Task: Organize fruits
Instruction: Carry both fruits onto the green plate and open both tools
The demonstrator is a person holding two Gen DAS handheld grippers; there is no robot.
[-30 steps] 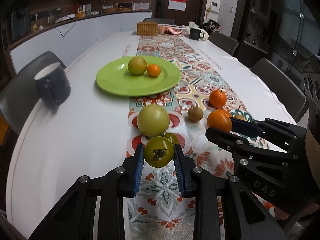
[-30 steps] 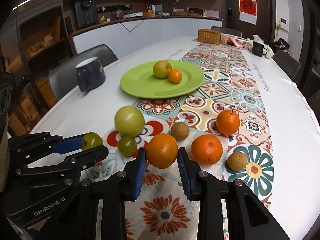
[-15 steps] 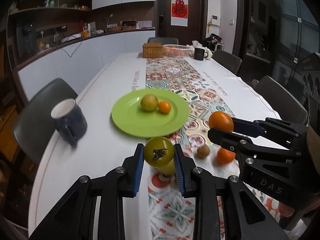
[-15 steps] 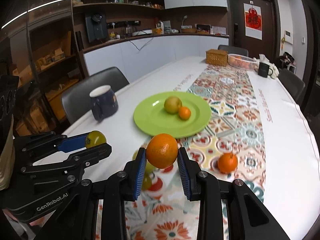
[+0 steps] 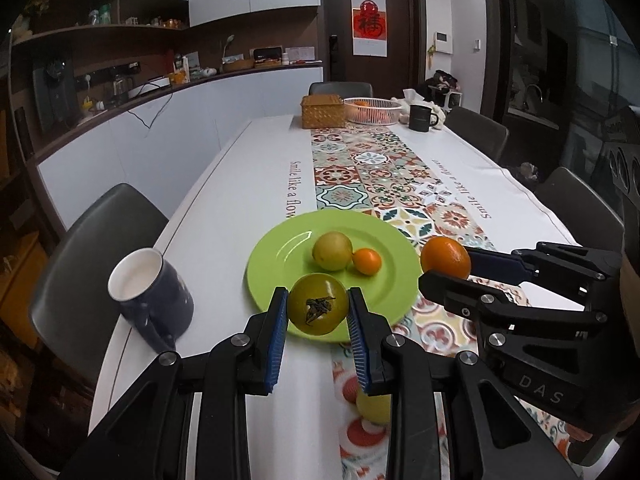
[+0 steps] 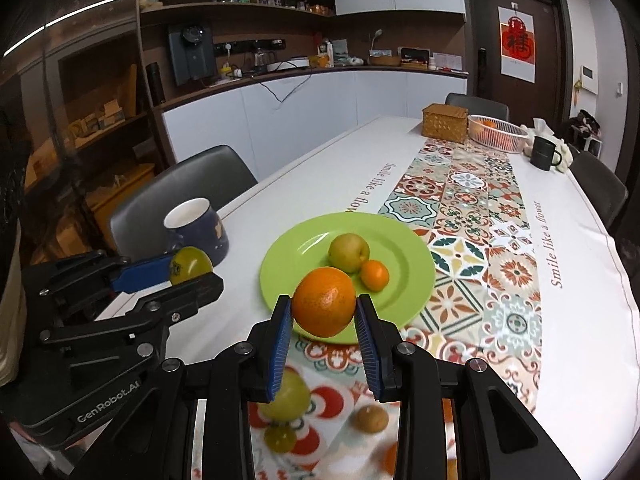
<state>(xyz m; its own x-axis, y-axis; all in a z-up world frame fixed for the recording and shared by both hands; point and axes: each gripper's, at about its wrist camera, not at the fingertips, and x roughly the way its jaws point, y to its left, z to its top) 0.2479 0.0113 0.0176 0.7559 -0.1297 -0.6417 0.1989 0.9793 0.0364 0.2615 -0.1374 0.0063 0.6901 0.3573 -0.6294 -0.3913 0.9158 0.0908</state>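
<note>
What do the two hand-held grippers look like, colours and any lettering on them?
Both are black, angular frames joined with round silver bolts, and each finger carries a ribbed blue pad. The left hand-held gripper shows "GenRobot.AI" in pale letters along its side in the right wrist view. The right hand-held gripper shows the letters "DAS" on its body in the left wrist view. No cables or sleeves are visible.
</note>
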